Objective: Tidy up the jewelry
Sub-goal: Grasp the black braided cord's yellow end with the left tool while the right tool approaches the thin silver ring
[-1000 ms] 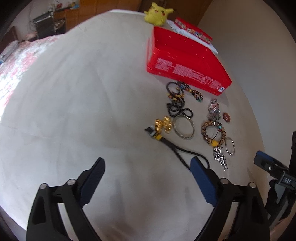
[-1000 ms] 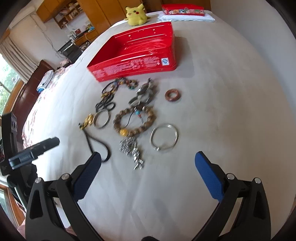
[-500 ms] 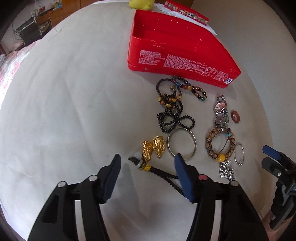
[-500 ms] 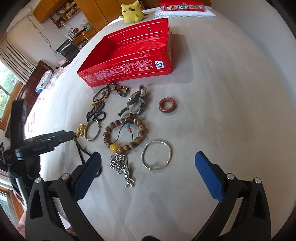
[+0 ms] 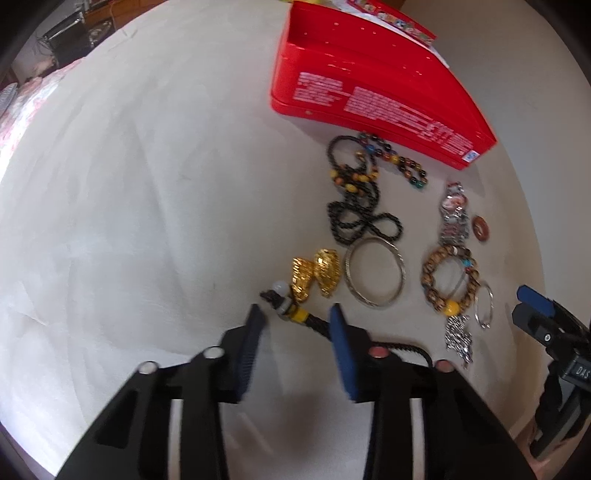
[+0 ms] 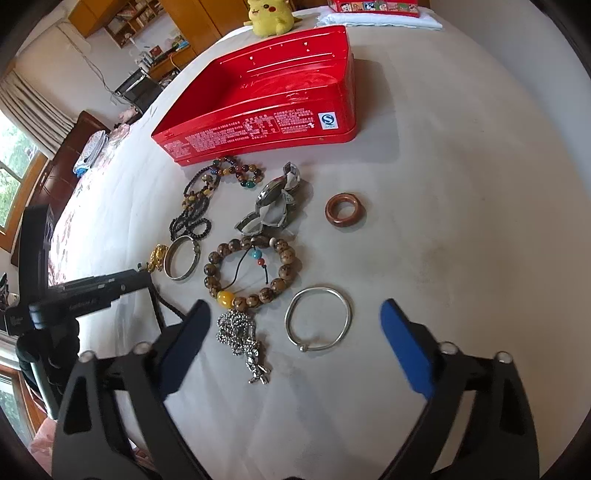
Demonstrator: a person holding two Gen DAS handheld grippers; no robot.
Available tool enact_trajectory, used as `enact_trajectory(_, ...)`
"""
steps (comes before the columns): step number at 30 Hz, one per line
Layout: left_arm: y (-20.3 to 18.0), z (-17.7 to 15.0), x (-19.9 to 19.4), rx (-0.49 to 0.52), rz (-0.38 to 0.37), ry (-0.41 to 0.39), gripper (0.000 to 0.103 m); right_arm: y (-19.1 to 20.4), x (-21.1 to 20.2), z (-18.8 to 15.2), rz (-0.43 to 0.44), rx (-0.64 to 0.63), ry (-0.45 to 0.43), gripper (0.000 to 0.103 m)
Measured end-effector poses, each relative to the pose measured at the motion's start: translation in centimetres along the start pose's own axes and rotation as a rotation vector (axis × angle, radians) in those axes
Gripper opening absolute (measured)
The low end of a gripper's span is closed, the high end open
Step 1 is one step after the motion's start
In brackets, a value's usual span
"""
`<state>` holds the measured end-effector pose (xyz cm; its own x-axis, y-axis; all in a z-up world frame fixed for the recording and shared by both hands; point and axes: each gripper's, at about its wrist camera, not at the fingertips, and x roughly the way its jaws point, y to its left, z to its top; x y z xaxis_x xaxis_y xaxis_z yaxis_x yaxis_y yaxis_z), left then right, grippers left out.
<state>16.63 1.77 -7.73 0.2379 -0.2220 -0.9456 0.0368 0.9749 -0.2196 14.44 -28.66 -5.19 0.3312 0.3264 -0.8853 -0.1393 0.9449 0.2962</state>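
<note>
Several pieces of jewelry lie on a white table in front of an open, empty red tin [image 5: 373,85] [image 6: 273,99]. My left gripper [image 5: 295,314] is open, its jaws partly narrowed around the beaded end of a black cord necklace [image 5: 295,314] with a gold pendant [image 5: 314,275]. My right gripper [image 6: 295,317] is wide open just above a thin silver bangle [image 6: 318,318]. Nearby lie a wooden bead bracelet [image 6: 251,271], a silver chain [image 6: 245,341], a watch [image 6: 275,201], a brown ring [image 6: 346,209], a thick silver bangle [image 5: 373,271] and dark bead strings [image 5: 360,199].
A yellow plush toy [image 6: 269,14] and a flat red box on a white cloth [image 6: 375,9] sit behind the tin. The table edge runs close on the right in the left wrist view. Furniture and a window stand beyond the table's left side.
My left gripper moved forward to the cord necklace and its jaws narrowed around the beaded end. My right gripper moved forward toward the thin silver bangle, still wide open.
</note>
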Motion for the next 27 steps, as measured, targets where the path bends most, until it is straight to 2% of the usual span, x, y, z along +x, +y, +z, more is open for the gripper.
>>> enact_trajectory(4,-0.2,0.6,0.5,0.008,0.016,-0.002,0.023,-0.1,0.3,0.0,-0.008,-0.002,0.001,0.079)
enact_trajectory(10,-0.6,1.5,1.1,0.017,0.027,-0.005,0.023,0.4,0.4,0.1,-0.010,-0.018,-0.007,0.078)
enact_trajectory(15,-0.5,1.8,1.0,0.018,0.031,-0.023,0.015,0.6,0.7,0.5,-0.006,-0.017,0.001,0.069)
enact_trajectory(17,-0.3,1.8,0.8,0.016,0.023,-0.033,0.014,0.6,0.6,0.6,-0.004,-0.010,0.000,0.061)
enact_trajectory(20,-0.4,2.0,1.0,0.014,0.015,-0.049,0.012,0.0,0.4,1.0,0.004,0.013,-0.003,0.056)
enact_trajectory(27,0.0,0.5,-1.2,0.017,-0.024,-0.094,0.012,-0.4,1.4,0.5,-0.018,0.017,0.060,0.055)
